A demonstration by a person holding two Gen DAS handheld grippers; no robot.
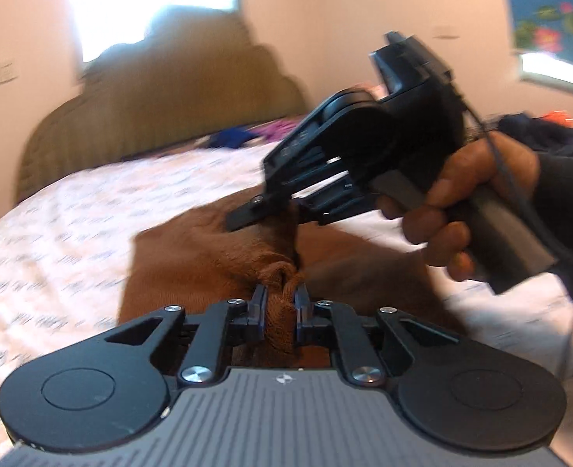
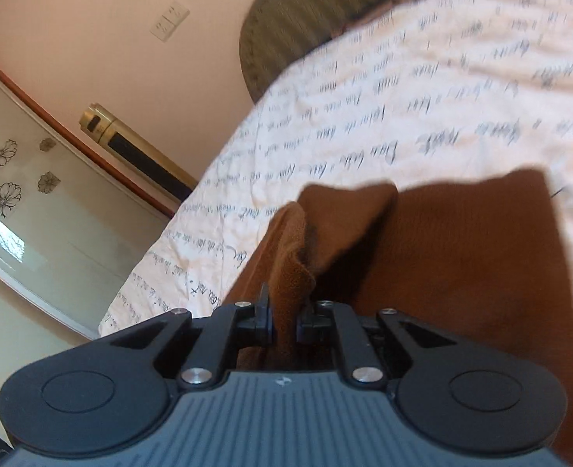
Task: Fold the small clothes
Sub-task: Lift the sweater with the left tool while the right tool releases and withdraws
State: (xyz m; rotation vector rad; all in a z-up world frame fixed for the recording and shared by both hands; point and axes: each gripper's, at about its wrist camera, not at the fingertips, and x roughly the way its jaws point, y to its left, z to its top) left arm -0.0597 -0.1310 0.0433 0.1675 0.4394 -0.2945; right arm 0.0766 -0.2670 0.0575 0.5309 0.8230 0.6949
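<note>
A small brown knit garment (image 1: pixel 193 268) lies on the bed; it also fills the lower middle of the right wrist view (image 2: pixel 461 249). My left gripper (image 1: pixel 281 303) is shut on a bunched edge of the brown garment at its near side. My right gripper (image 2: pixel 284 311) is shut on another edge of the same garment, which folds up between its jaws. In the left wrist view the right gripper (image 1: pixel 282 214) is held in a hand just beyond my left one, pinching the cloth from the right. The cloth is lifted between the two grippers.
The bed has a white sheet (image 1: pixel 72 225) printed with dark script. An olive quilted headboard (image 1: pixel 169 105) stands behind, with several coloured clothes (image 1: pixel 243 134) near it. A wall switch (image 2: pixel 169 19), a gold device (image 2: pixel 130 144) and a flowered panel (image 2: pixel 21 179) are at left.
</note>
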